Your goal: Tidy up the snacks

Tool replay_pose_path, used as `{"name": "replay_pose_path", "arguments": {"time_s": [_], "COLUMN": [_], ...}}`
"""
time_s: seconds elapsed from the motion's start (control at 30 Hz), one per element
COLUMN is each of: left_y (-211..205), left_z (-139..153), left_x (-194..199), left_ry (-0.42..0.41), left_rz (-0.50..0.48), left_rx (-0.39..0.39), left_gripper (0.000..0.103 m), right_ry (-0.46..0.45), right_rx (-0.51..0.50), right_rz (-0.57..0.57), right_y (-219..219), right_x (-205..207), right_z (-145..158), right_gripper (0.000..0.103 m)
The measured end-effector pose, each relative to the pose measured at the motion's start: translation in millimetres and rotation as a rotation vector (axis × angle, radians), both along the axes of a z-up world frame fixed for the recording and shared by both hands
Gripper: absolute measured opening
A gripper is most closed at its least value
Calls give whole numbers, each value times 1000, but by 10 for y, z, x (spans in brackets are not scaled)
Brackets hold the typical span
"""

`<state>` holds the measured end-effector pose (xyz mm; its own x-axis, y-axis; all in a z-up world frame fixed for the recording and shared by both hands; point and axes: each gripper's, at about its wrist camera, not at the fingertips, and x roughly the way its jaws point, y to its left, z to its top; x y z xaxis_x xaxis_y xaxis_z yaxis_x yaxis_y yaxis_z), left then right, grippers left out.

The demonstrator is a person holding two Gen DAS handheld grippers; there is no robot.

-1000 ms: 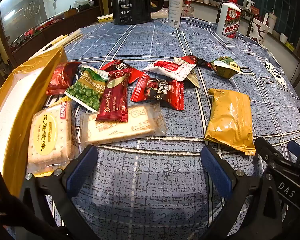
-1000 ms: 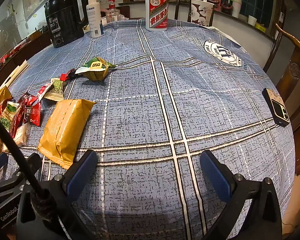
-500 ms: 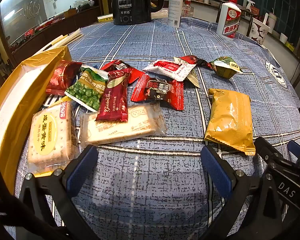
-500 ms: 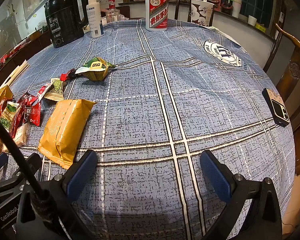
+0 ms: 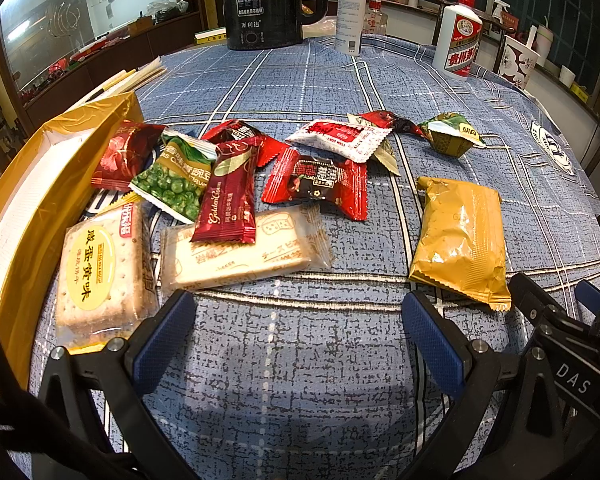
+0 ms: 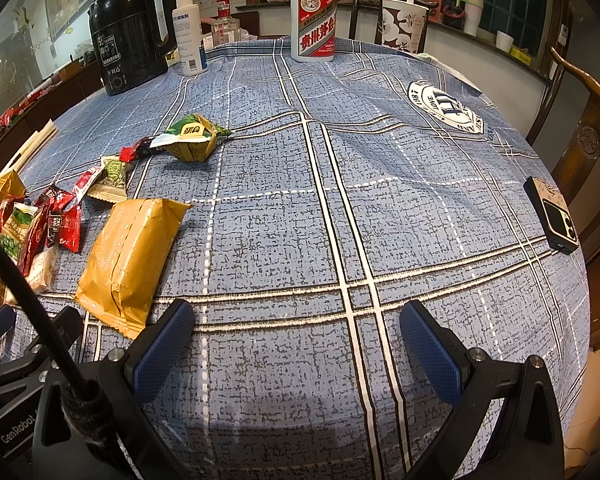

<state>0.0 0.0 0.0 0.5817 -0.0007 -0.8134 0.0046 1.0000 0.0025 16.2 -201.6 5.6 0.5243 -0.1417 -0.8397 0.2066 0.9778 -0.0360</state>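
Several snack packets lie on the blue checked tablecloth. In the left wrist view a gold box [image 5: 28,216] stands at the left. Beside it lie a cracker pack [image 5: 100,276], a long biscuit pack [image 5: 244,252], a dark red bar [image 5: 228,196], a green pea packet [image 5: 172,180], a red candy [image 5: 320,184] and a yellow packet [image 5: 460,236]. My left gripper [image 5: 296,340] is open and empty, just short of the biscuit pack. My right gripper [image 6: 296,344] is open and empty, right of the yellow packet [image 6: 128,256]. A green-gold packet [image 6: 192,140] lies farther back.
A black kettle [image 6: 128,36], a white spray bottle [image 6: 188,32] and a white liquor bottle [image 6: 314,20] stand at the table's far edge. A phone [image 6: 554,216] lies near the right edge. A wooden chair [image 6: 584,112] stands beyond it.
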Motion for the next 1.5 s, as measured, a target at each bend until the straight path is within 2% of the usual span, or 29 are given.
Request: {"name": "replay_pose_path", "arguments": {"time_s": [0.6, 0.8, 1.03, 1.17, 1.3, 1.5], "left_y": [6, 83, 286, 517, 749, 858], "left_z": [4, 54, 314, 428, 437, 504], "left_x": [-1, -128, -302, -426, -456, -401], "left_ry": [18, 51, 52, 80, 138, 139], "left_rz": [-31, -57, -77, -88, -25, 22], "left_rx": [5, 43, 98, 69, 29, 23], "left_gripper": [103, 103, 103, 103, 103, 103], "right_ry": [1, 29, -22, -47, -39, -23], "right_rx": [0, 10, 16, 20, 57, 92], "right_rz": [12, 21, 111, 191, 227, 260], "right_y": [-3, -9, 80, 171, 279, 449], "right_x": [3, 4, -62, -143, -174, -140], "right_z": [2, 29, 398, 610, 687, 722], "right_gripper": [103, 103, 103, 103, 103, 103]}}
